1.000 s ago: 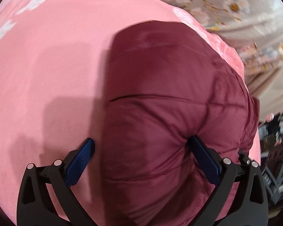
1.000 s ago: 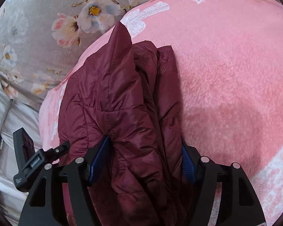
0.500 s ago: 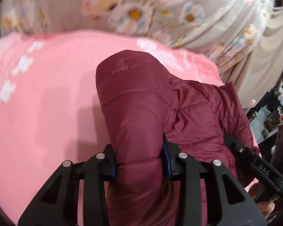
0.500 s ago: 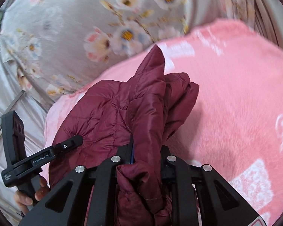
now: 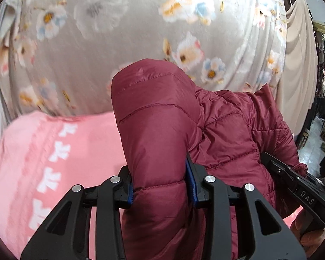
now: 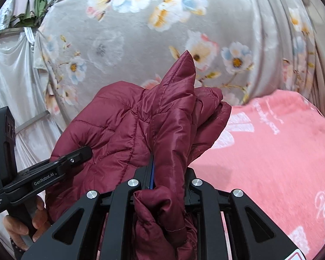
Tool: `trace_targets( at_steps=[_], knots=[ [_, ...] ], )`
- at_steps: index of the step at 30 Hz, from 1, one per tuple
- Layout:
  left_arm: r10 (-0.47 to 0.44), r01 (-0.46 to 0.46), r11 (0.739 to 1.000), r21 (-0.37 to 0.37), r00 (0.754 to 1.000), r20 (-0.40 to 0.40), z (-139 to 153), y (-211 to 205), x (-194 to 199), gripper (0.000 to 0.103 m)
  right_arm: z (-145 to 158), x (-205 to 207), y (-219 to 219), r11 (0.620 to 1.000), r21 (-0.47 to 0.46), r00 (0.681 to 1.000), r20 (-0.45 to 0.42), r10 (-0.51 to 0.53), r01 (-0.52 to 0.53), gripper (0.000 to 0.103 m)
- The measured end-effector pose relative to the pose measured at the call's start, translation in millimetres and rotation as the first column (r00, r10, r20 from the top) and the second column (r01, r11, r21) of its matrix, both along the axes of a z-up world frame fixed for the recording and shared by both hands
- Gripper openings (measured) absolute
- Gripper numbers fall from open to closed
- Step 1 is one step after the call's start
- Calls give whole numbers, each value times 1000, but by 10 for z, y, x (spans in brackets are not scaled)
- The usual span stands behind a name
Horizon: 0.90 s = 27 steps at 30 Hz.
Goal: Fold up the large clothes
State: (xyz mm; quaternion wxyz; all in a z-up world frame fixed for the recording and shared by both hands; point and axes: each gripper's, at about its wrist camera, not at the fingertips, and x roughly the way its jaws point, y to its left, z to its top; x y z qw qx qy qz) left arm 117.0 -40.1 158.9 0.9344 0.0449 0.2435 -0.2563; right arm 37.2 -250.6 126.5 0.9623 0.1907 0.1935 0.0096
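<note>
A maroon quilted puffer jacket (image 5: 162, 134) is bunched and lifted above the pink blanket (image 5: 54, 156). My left gripper (image 5: 161, 188) is shut on a thick fold of the jacket. My right gripper (image 6: 169, 173) is shut on another fold of the same jacket (image 6: 127, 134), which rises to a point above the fingers. The left gripper also shows in the right wrist view (image 6: 60, 164), held by a hand at the jacket's left side. The right gripper's body shows in the left wrist view (image 5: 301, 190) at the right.
A grey floral cloth (image 5: 140, 32) hangs behind the bed; it also fills the back of the right wrist view (image 6: 162, 32). White sheets (image 6: 8, 75) hang at far left. A beige curtain (image 5: 299, 65) and a shop aisle lie at right.
Both grippers closed on the jacket and lifted it off the blanket. The views tilted up from the blanket toward the floral cloth.
</note>
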Motion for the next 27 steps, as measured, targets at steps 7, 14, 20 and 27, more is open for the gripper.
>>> trace_targets(
  at_steps=[7, 14, 20, 27],
  knots=[
    [41, -42, 999, 23, 997, 68, 71, 288, 311, 35, 63, 515, 351, 999, -38, 1000, 18, 26, -25, 16],
    [65, -69, 995, 65, 995, 70, -262, 401, 884, 35, -331, 1155, 556, 996, -77, 998, -42, 50, -53, 16],
    [77, -77, 994, 81, 997, 8, -888, 436, 1333, 35, -834, 1612, 643, 992, -96, 990, -126, 65, -77, 16],
    [93, -81, 990, 115, 990, -105, -1610, 419, 1710, 35, -1451, 1936, 643, 992, -73, 969, -235, 82, -102, 16]
  ],
)
